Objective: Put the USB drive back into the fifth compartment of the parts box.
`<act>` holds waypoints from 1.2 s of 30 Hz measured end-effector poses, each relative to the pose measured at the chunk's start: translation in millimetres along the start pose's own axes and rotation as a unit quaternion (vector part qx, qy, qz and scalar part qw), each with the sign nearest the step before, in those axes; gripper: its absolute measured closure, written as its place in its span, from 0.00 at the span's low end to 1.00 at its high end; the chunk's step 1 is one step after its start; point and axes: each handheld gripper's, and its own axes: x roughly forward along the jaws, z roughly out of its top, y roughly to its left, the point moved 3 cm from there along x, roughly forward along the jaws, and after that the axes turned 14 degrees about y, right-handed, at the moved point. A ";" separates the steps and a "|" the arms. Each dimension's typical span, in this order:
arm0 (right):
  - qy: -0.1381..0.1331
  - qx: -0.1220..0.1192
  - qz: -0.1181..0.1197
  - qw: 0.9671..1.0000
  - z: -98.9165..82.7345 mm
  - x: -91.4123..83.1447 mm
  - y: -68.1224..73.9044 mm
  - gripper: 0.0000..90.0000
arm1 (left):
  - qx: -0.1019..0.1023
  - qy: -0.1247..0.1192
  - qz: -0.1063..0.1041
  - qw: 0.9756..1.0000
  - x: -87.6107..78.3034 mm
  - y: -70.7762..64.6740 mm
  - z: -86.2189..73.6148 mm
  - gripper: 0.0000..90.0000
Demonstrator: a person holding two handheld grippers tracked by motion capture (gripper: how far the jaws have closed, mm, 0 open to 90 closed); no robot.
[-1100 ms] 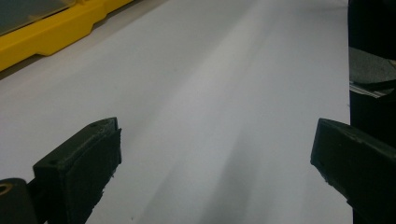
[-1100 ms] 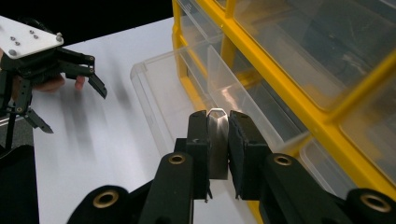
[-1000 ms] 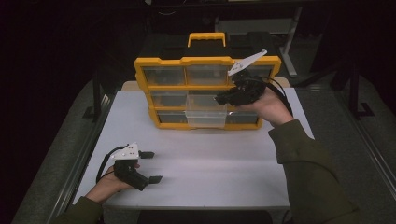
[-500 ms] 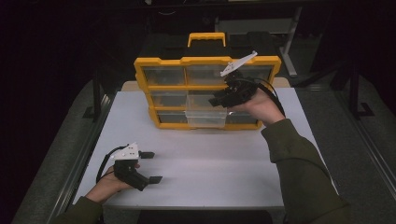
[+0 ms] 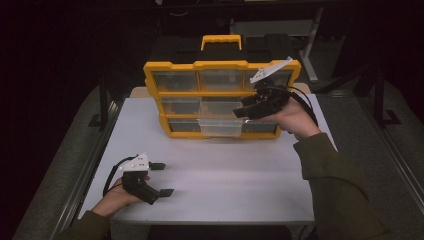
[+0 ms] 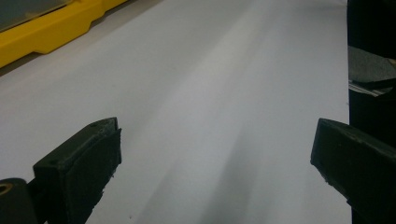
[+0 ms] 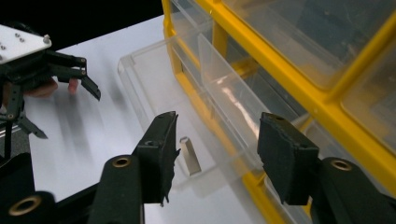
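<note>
two grippers at a drawer cabinet on a white table

where the table point(image 5: 225, 170) comes nearest the person, the left gripper point(image 5: 161, 179) is held low over the white surface at the near left corner, gripped by the left hand point(image 5: 116, 196). its jaws are spread wide and nothing is held between them — in the left gripper view only bare table is seen between the two black pads point(image 6: 84, 163), with a strip of yellow frame at the upper left.

farther back and to the right, the right gripper point(image 5: 245, 109) is held up by the right hand point(image 5: 292, 117), its olive sleeve point(image 5: 335, 185) reaching in from the bottom right. it is pointed at the front of the yellow drawer cabinet point(image 5: 220, 97), level with the middle row and just above the bottom row. its jaws are parted about halfway and are closed on nothing.

one clear drawer point(image 5: 220, 126) in the bottom row is pulled out toward the person. in the right gripper view this drawer point(image 7: 154, 93) is seen below and beyond the jaws, and a small silver metal piece point(image 7: 190, 156) is seen lying flat on its clear floor — a usb stick by its shape, though that cannot be told for certain.

at the far side, the cabinet is stood upright near the table's back edge, with a yellow carry handle point(image 5: 220, 41) on its top.
</note>
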 end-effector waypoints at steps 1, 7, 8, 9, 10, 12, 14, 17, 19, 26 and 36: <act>-0.001 0.002 -0.001 1.000 -2.1 -1.3 0.5 0.48 | 0.000 0.000 0.000 1.000 0.1 0.0 0.0 0.01; -0.008 0.004 0.003 1.000 -13.8 -5.1 1.9 0.42 | 0.000 0.002 0.001 1.000 0.6 -0.4 -0.2 0.01; -0.010 0.006 0.002 1.000 -15.5 -5.2 2.1 0.41 | 0.000 0.003 -0.001 1.000 0.8 -0.7 -0.2 0.01; -0.010 0.006 0.002 1.000 -15.5 -5.2 2.1 0.41 | 0.000 0.003 -0.001 1.000 0.8 -0.7 -0.2 0.01; -0.012 0.006 0.003 1.000 -17.3 -5.3 2.1 0.40 | 0.000 0.004 -0.001 1.000 0.9 -0.7 -0.3 0.01; -0.015 0.007 0.002 1.000 -22.6 -4.1 3.0 0.38 | 0.001 0.005 0.000 1.000 1.4 -0.8 -0.5 0.01; -0.014 0.008 0.001 1.000 -26.3 -2.2 3.7 0.36 | 0.000 0.004 -0.001 1.000 1.3 -1.1 -0.5 0.01; -0.012 0.008 0.000 1.000 -31.7 1.8 5.2 0.35 | 0.000 0.003 0.000 1.000 0.8 -1.0 -0.5 0.01; -0.014 0.010 -0.001 1.000 -35.0 4.0 6.3 0.33 | 0.000 0.003 0.000 1.000 0.6 -0.8 -0.6 0.01; -0.015 0.014 -0.002 1.000 -46.9 14.4 9.5 0.28 | 0.001 0.004 0.001 1.000 0.5 -0.9 -0.6 0.01; -0.018 0.025 -0.006 1.000 -62.4 31.0 13.8 0.20 | 0.001 0.006 0.001 1.000 0.5 -0.9 -0.8 0.01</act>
